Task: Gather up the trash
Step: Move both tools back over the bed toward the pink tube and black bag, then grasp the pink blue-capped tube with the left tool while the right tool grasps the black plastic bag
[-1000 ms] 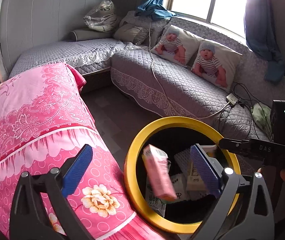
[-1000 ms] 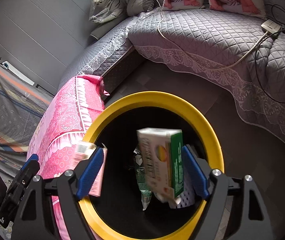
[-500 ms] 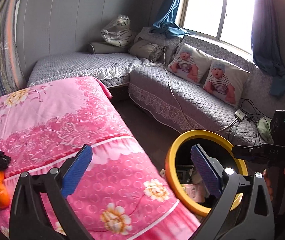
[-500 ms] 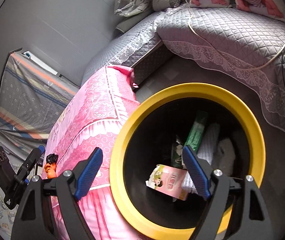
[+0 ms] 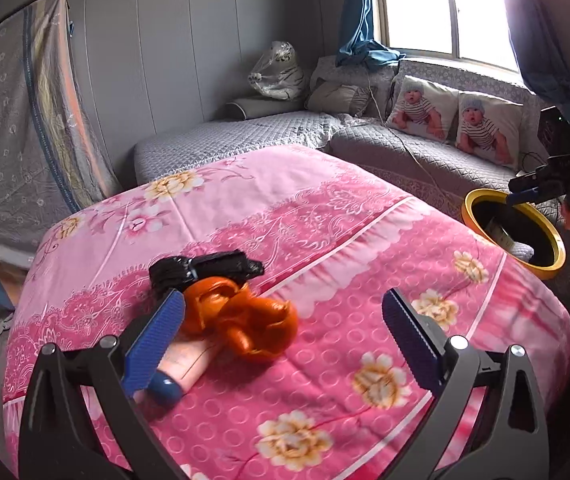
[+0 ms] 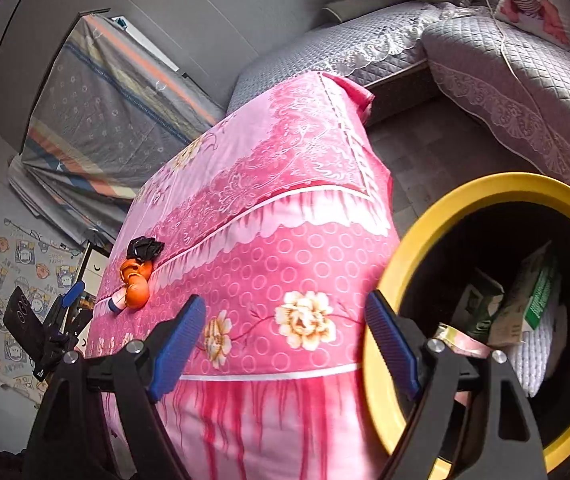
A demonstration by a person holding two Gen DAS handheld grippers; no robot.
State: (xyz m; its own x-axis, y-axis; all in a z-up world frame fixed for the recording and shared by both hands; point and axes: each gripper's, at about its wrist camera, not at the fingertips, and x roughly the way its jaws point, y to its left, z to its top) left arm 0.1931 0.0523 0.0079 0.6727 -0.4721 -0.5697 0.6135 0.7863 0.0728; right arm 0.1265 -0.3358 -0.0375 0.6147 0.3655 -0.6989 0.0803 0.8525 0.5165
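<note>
A desk draped in a pink flowered cloth (image 5: pixel 325 216) fills the middle of a grey-walled room. Behind it runs a grey quilted corner sofa (image 5: pixel 417 152) under a bright window, with two cushions printed with a baby photo (image 5: pixel 457 120). A striped sheet (image 5: pixel 17 120) hangs on the left wall.

The remaining trash lies together on the desk's cloth: a crumpled black bag (image 5: pixel 201 266), touching a crumpled orange wrapper (image 5: pixel 245 316) in front of it, and a pale pink tube with a blue cap (image 5: pixel 181 368) partly under the orange piece. The tube's long axis runs diagonally, cap end toward the camera and lower left.

A black bin with a yellow rim (image 6: pixel 425 236) stands on the floor just beside the desk, holding cartons and wrappers.

The left claw (image 5: pixel 281 336) is open and empty above the trash. The right claw (image 6: pixel 285 344) is open and empty between desk edge and bin.
</note>
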